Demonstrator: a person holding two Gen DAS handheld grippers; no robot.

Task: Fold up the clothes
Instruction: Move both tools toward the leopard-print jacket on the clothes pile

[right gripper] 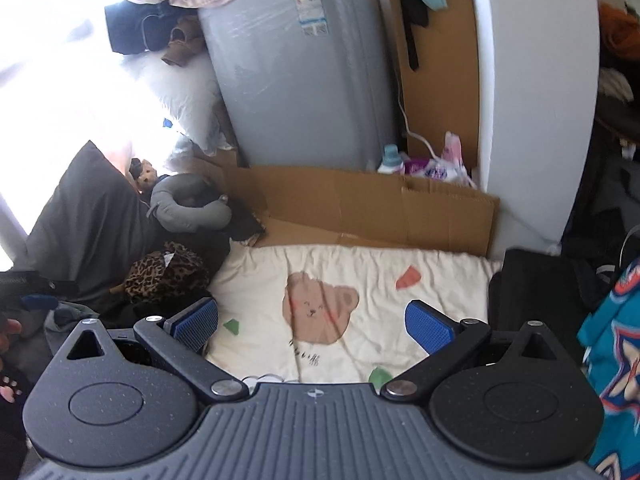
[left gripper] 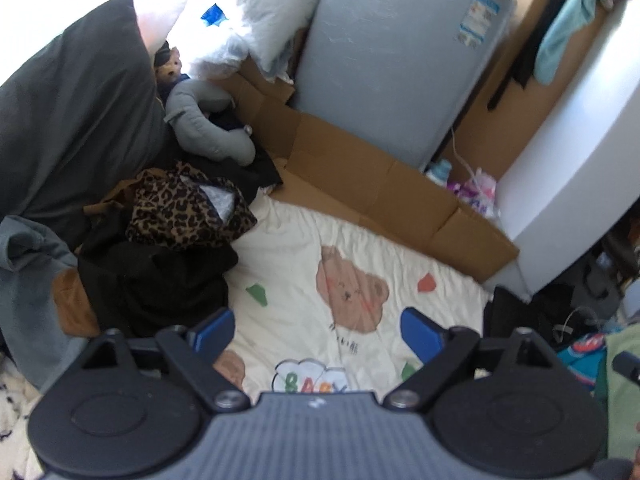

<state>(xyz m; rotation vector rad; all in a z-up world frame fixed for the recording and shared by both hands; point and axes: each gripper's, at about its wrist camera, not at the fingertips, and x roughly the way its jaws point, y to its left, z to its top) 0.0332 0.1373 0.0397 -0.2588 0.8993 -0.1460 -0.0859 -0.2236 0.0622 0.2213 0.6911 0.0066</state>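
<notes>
Clothes in a dark, leopard-print heap (left gripper: 176, 240) wait left of my left tongs (left gripper: 320, 330); both tongs (right gripper: 312, 320) gape empty, so picking one comes next.

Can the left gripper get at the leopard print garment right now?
Probably yes: the left gripper is open and empty, and the leopard print garment lies uncovered on top of the clothes pile, ahead and leftward.

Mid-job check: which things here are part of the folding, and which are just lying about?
For the job:
- leopard-print garment on the heap
- black clothes under it
- cream bear blanket, the bare folding surface
- left gripper and right gripper, jaws open, holding nothing

Lying about:
- grey neck pillow
- dark pillow
- flattened cardboard
- grey appliance
- detergent bottle
</notes>
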